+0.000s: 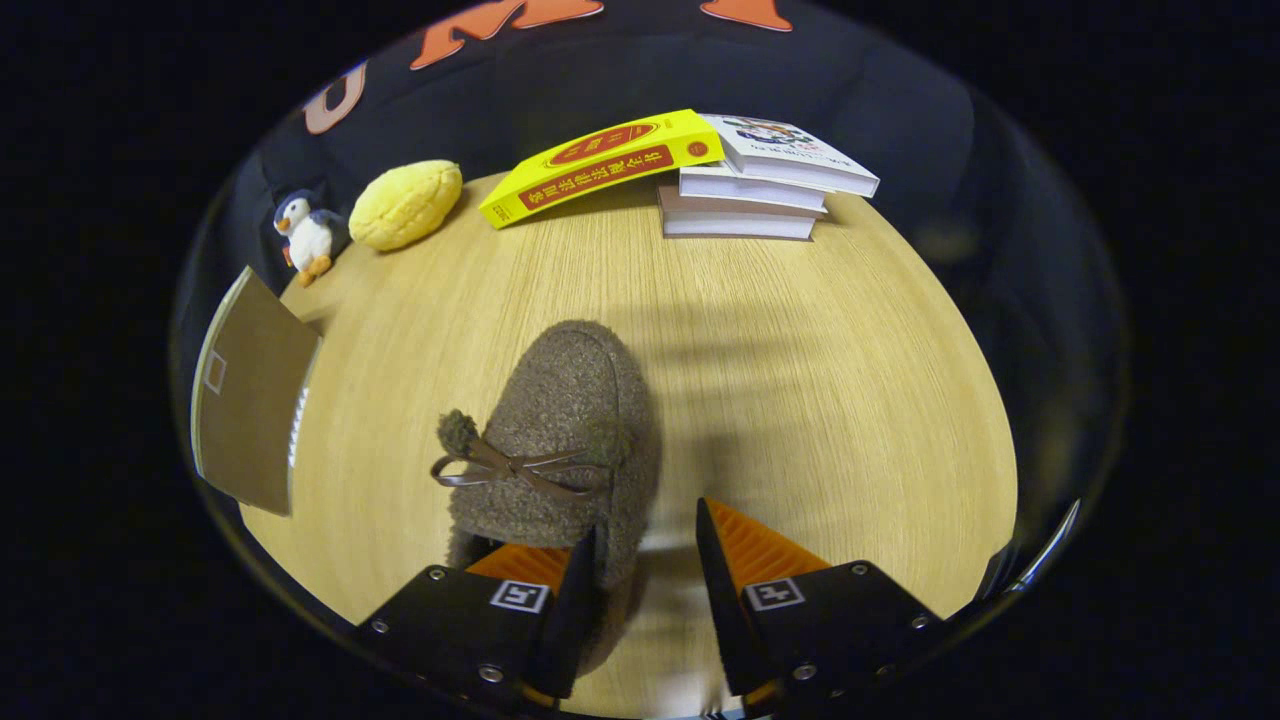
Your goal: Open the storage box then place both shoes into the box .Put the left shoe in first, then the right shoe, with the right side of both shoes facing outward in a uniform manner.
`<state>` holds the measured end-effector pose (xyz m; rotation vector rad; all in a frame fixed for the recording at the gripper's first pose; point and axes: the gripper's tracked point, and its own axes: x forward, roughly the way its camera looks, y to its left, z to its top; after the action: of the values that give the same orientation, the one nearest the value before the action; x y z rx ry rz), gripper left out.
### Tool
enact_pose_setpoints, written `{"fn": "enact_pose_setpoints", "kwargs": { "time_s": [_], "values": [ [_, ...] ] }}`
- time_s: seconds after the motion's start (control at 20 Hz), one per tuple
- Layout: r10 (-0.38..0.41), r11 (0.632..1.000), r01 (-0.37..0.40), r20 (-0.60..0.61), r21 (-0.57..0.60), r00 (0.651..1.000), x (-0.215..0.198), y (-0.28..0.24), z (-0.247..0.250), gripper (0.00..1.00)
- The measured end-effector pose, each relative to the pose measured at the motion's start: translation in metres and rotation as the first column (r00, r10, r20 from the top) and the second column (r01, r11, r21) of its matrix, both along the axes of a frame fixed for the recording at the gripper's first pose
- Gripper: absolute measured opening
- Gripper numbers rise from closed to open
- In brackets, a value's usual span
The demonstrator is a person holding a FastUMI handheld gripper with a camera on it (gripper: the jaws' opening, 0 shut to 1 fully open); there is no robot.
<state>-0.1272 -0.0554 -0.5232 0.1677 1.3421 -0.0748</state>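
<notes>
The gripper point(645, 560) stands open at a middling width, holding nothing, low over the desk point(800, 400). Its left finger sits in or over the heel opening of the shoe point(565, 440) and its right finger is clear of the shoe on the bare wood at 3 o'clock of the heel, so the jaws look set astride the shoe's right wall, though I cannot tell whether either pad touches yet. The shoe lies just ahead of the fingers, toe pointing to 12 o'clock, sole down. It is a brown fleecy slipper-type shoe with a thin bow point(510, 468) and a pompom across the vamp. By the look of it, it will be light and soft: the pile and the wall should give under the pads, so a pinch on the side wall near the heel collar, where the edge is firmest, seems the best hold. The bow is too flimsy to lift by. A soft wall may let the shoe droop or swing toe-down when raised. At 9 o'clock of the shoe, part of the box point(255, 400) shows a brown panel that looks like its opened flap. The desk is pale wood grain, smooth and flat. Toward 12 o'clock lie a stack of books point(745, 205) with a yellow book point(600, 165) leaning on it. Toward 11 o'clock sit a yellow plush point(405, 205) and a toy penguin point(305, 238).
</notes>
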Motion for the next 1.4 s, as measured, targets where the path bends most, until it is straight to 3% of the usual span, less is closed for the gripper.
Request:
{"fn": "enact_pose_setpoints", "kwargs": {
  "time_s": [0.05, 0.2, 0.3, 0.4, 0.75, 0.9, 1.4],
  "values": [
    [-0.01, 1.0, 0.01, -0.001, 0.013, 1.0, 0.001, 0.006, -0.002, 0.5],
    [-0.036, 0.999, 0.036, -0.022, 0.011, 0.999, 0.002, 0.01, 0.0, 0.14],
    [-0.068, 0.998, 0.069, -0.052, 0.012, 0.996, 0.001, 0.009, 0.002, 0.06],
    [-0.121, 0.992, 0.123, -0.053, 0.039, 0.991, 0.005, 0.018, 0.015, 0.03],
    [-0.182, 0.982, 0.179, 0.054, 0.057, 0.982, 0.055, 0.074, 0.102, 0.03],
    [-0.158, 0.986, 0.151, 0.097, 0.075, 0.983, 0.078, 0.119, 0.14, 0.03],
    [0.019, 0.986, -0.05, 0.193, 0.157, 0.981, 0.136, 0.285, 0.222, 0.03]
  ]
}}
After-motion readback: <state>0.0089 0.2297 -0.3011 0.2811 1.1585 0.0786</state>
